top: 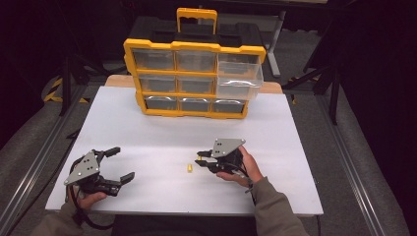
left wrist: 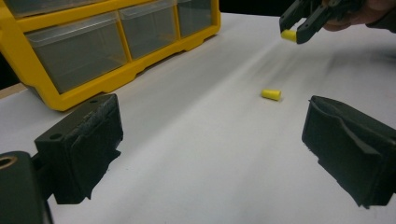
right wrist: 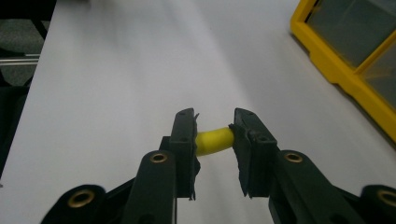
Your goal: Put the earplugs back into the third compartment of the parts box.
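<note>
right gripper (right wrist: 214, 140) pinches yellow plug (right wrist: 214, 141), ends hidden.

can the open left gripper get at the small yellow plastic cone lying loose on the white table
Probably yes: the left gripper is open and faces the small yellow cone, with bare white table between.

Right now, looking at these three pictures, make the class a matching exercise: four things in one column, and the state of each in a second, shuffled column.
Things
1. left gripper
2. right gripper
3. yellow piece
4. clear drawer

States
A. pulled out of the organiser
B. lying loose on the white table
C. open, holding nothing
D. shut on a held yellow piece

Pairs: 1-C, 2-D, 3-B, 4-A
</note>
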Tool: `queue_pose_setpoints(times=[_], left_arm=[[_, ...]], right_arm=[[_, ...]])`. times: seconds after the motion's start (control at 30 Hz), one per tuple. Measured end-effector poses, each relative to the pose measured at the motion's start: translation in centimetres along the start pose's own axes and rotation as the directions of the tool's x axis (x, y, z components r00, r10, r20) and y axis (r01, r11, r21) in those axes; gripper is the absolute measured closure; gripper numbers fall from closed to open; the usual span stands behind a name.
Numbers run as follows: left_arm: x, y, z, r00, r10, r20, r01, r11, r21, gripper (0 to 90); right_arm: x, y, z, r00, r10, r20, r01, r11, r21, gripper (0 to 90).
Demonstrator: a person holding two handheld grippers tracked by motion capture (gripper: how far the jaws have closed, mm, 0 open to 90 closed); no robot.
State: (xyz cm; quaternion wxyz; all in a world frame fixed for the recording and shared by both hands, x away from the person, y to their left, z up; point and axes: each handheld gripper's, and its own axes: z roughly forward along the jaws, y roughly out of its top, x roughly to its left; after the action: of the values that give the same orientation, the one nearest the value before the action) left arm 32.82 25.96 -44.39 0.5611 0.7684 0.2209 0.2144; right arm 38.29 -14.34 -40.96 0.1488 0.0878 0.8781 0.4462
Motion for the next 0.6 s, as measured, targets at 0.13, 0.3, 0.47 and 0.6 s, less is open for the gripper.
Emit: queue_pose_setpoints(times=[0.13,0.3,0.47,0.6], left_arm=[[0.0,0.0,0.0,1.0000,0.001,0.001,-0.001,1.0000,0.002,6.2],[0.0,0.0,0.0,1.0000,-0.001,0.000,0.001,1.0000,-0.001,6.2],[-0.1,0.0,0.0,1.0000,0.000,-0.005,0.000,1.0000,0.005,6.3],[0.0,0.0,-0.1,0.9999,-0.004,-0.010,0.004,1.0000,0.003,6.3]], right_arm=[[0.0,0.3,-1.4,0.9992,0.006,0.039,-0.005,1.000,-0.031,70.8],[-0.2,0.5,-3.6,0.9944,0.015,0.104,-0.007,0.997,-0.079,70.9],[-0.2,0.4,-5.3,0.9836,0.025,0.179,-0.006,0.994,-0.106,71.1],[-0.3,0.2,-6.6,0.9709,0.037,0.237,-0.006,0.991,-0.130,71.1]])
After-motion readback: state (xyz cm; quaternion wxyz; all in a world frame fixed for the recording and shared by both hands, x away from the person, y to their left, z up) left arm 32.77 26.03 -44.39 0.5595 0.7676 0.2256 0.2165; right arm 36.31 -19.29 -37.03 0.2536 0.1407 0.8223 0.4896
